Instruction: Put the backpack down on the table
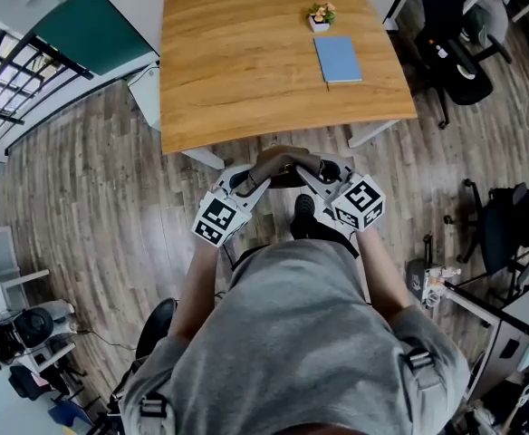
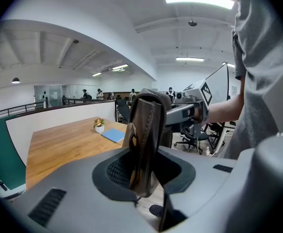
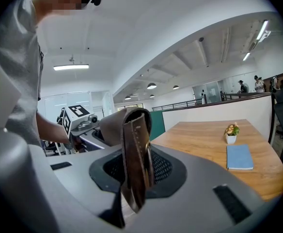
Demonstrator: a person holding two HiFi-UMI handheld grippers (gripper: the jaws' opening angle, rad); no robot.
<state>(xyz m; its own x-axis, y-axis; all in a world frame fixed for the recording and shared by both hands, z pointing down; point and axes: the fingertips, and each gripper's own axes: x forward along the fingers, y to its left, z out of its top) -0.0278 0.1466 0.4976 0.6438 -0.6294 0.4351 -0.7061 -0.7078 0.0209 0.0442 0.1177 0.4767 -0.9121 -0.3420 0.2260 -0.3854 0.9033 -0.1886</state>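
Observation:
I stand just short of the near edge of the wooden table. Both grippers are held close together in front of my chest. The backpack's brown leather strap arches between them. My left gripper is shut on one end of the strap. My right gripper is shut on the other end. A dark part of the backpack shows under the strap; the rest is hidden by the grippers and my torso. In the left gripper view the right gripper is close by.
On the far right part of the table lie a blue notebook and a small potted plant. Black office chairs stand to the right of the table, another nearer. A green partition is at the left.

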